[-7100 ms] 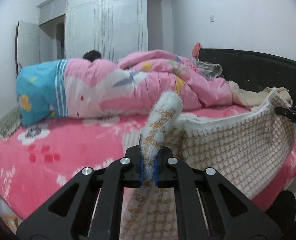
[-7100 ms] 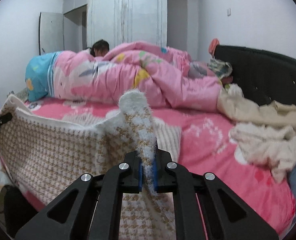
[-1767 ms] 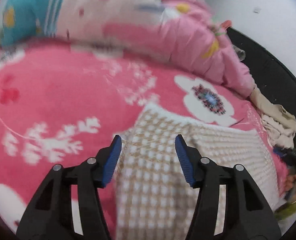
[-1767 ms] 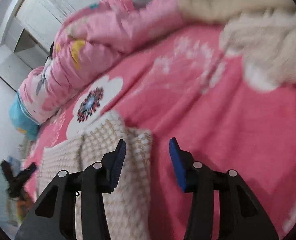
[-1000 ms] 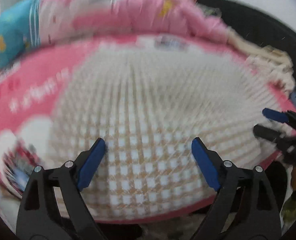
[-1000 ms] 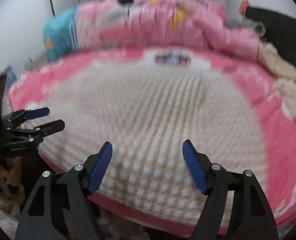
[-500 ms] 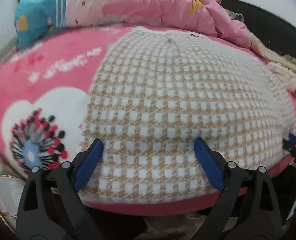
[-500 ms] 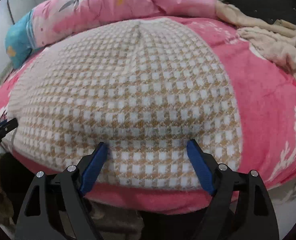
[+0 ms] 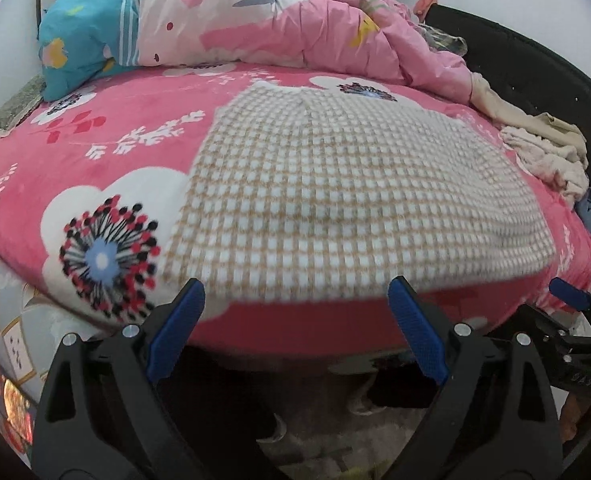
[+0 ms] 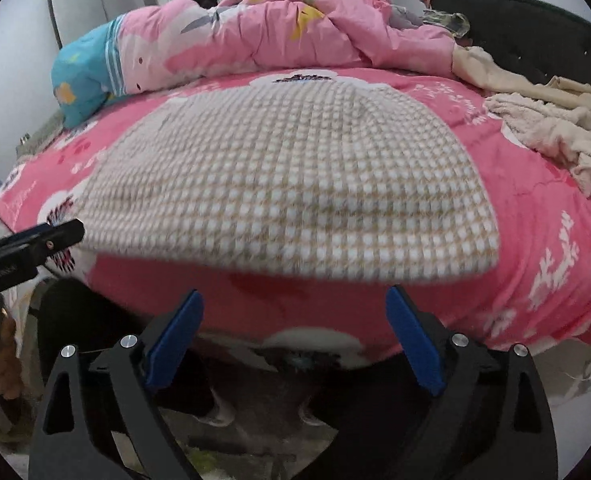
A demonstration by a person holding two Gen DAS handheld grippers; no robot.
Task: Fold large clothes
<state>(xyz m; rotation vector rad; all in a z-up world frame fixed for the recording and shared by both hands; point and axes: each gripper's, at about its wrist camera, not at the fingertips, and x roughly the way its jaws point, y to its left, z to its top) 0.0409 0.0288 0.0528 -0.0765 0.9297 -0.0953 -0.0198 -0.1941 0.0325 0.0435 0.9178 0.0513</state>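
Your left gripper (image 9: 295, 330) is spread wide at the bottom of the frame, gripping nothing, and your right gripper (image 10: 293, 334) is just as slack. The checked knit garment (image 9: 335, 184) lies flat mid-frame on the pink bedspread (image 9: 107, 148), its near edge just above both sets of blue pads.

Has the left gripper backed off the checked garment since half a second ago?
Yes. The left gripper, jaws open, has pulled back toward the bed's near edge: the checked garment hem now lies just beyond its fingertips instead of between them.
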